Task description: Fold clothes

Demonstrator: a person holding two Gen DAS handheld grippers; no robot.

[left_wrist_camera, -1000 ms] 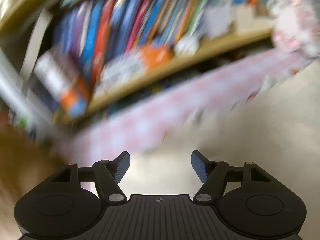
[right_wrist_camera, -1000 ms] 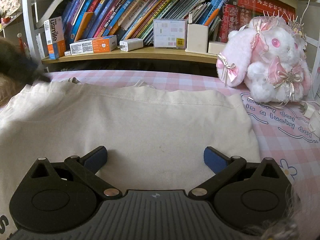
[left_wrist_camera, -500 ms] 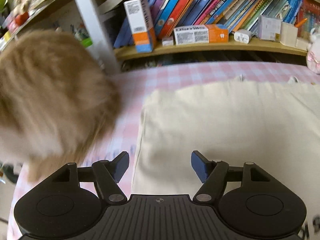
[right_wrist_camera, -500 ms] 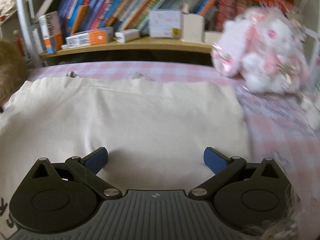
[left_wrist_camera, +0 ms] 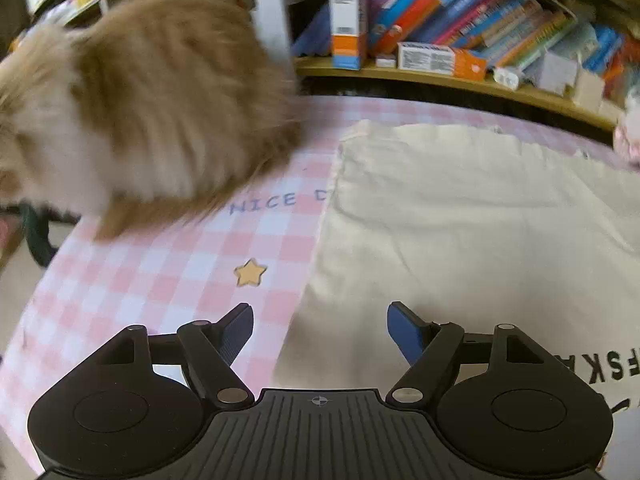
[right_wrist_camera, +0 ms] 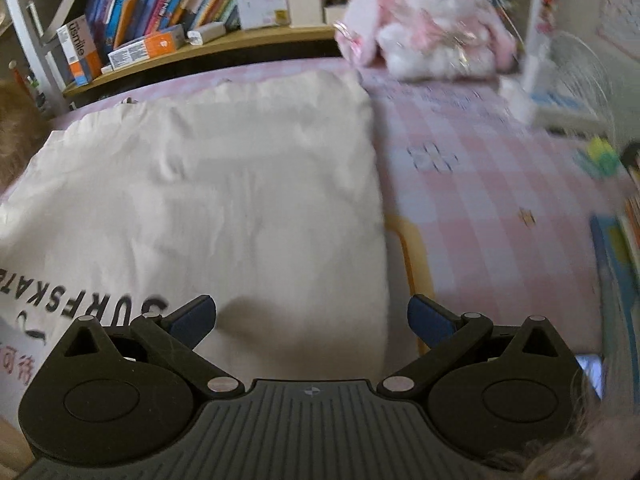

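- Shirt [right_wrist_camera: 224, 184] lies flat on the checked cloth [left_wrist_camera: 168, 280], side edges straight; sides look folded in, cross-fold likely left.
- Left gripper [left_wrist_camera: 320, 320] spread wide, empty, astride shirt's left edge.
- Right gripper [right_wrist_camera: 310, 320] spread wide, empty, astride right edge.
- Furry animal [left_wrist_camera: 152, 100] sits just beside the shirt.

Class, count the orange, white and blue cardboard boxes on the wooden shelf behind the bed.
2: one upright orange, white and blue box at the shelf's left end, one box lying flat just right of it. Others may hide among the books.
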